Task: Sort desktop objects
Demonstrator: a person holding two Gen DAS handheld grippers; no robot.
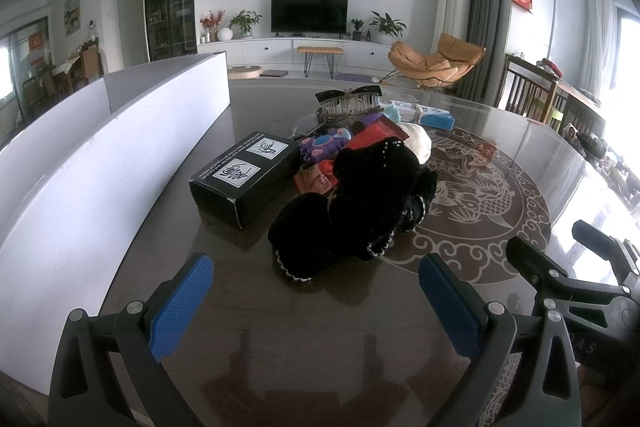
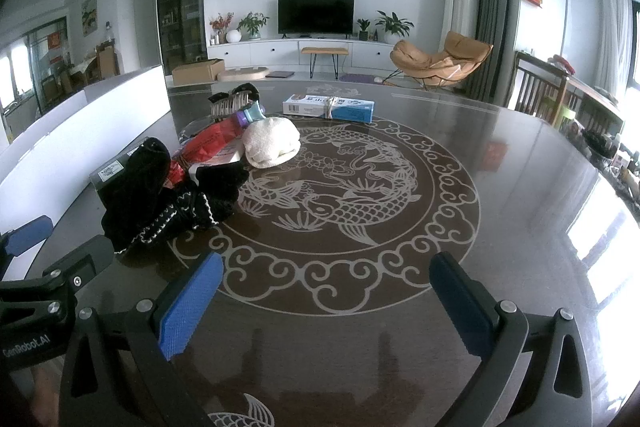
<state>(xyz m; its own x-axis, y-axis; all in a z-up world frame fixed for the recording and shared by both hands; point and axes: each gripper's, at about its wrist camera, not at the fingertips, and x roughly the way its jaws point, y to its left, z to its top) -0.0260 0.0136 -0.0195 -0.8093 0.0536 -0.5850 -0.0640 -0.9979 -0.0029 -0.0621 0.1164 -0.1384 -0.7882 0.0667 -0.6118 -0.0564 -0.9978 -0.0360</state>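
A pile of objects lies on the dark table [image 1: 304, 339]. A black knitted garment [image 1: 356, 203] lies at the front of the pile, also in the right wrist view [image 2: 160, 195]. Beside it are a black box [image 1: 244, 175], a cream cloth bundle [image 2: 272, 143], a red packet [image 2: 212, 143], a purple toy [image 1: 320, 147], a hair claw [image 2: 232, 101] and a blue-white box [image 2: 328, 107]. My left gripper [image 1: 316, 275] is open and empty, just short of the black garment. My right gripper [image 2: 328, 275] is open and empty over the carp pattern.
A white divided bin [image 1: 100, 163] stands along the table's left side, also in the right wrist view [image 2: 80, 147]. The round carp inlay [image 2: 348, 195] fills the table's middle. Chairs [image 2: 540, 91] stand at the far right edge.
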